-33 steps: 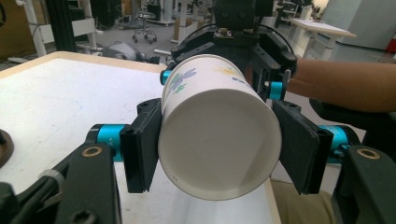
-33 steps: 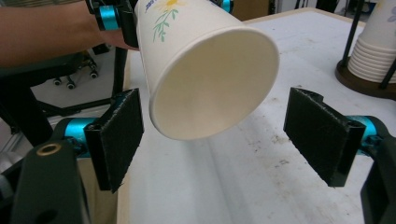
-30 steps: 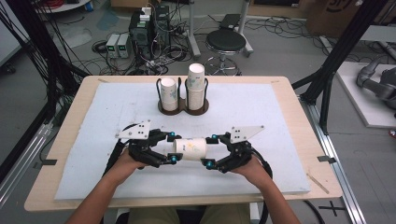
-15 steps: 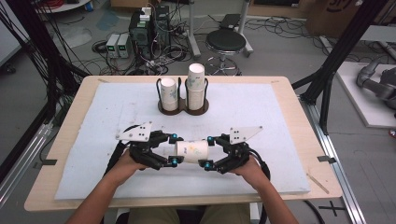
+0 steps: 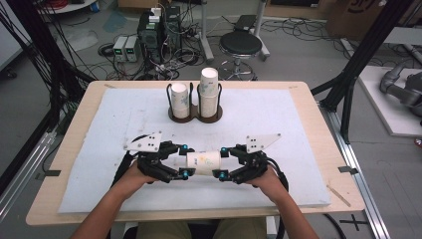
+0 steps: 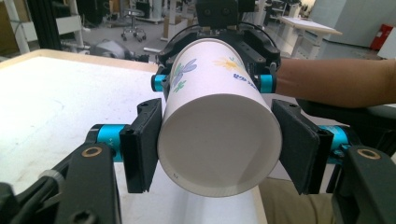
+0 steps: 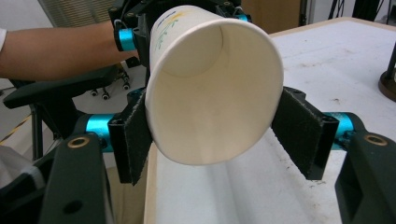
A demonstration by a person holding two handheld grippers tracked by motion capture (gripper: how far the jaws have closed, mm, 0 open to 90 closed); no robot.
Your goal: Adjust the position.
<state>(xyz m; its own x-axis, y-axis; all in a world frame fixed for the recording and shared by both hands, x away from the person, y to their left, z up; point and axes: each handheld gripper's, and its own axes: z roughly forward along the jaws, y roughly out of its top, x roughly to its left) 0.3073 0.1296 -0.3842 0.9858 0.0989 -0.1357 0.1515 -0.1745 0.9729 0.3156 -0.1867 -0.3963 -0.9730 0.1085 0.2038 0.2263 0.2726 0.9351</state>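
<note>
Left gripper (image 5: 183, 160): clamped on the closed base end of the paper cup (image 5: 203, 162)
Right gripper (image 5: 222, 162): jaws just closed on the cup's open rim
Cup: held level between both grippers, above the white mat (image 5: 278, 124)
Risk: rim likely crushed if squeezed harder; cup dropped if either end slips
Room: cup holder (image 5: 195, 115) ahead of both grippers; stool (image 5: 241, 45) and cabling seen beyond the table

A paper cup (image 5: 203, 161) is held on its side between the left gripper (image 5: 183, 160) and the right gripper (image 5: 222, 162), near the table's (image 5: 308, 119) near edge (white mat). The right jaws have just been closing on it. Farther off, a two-ring holder (image 5: 195, 117) is seen with upright cups (image 5: 209, 92).
</note>
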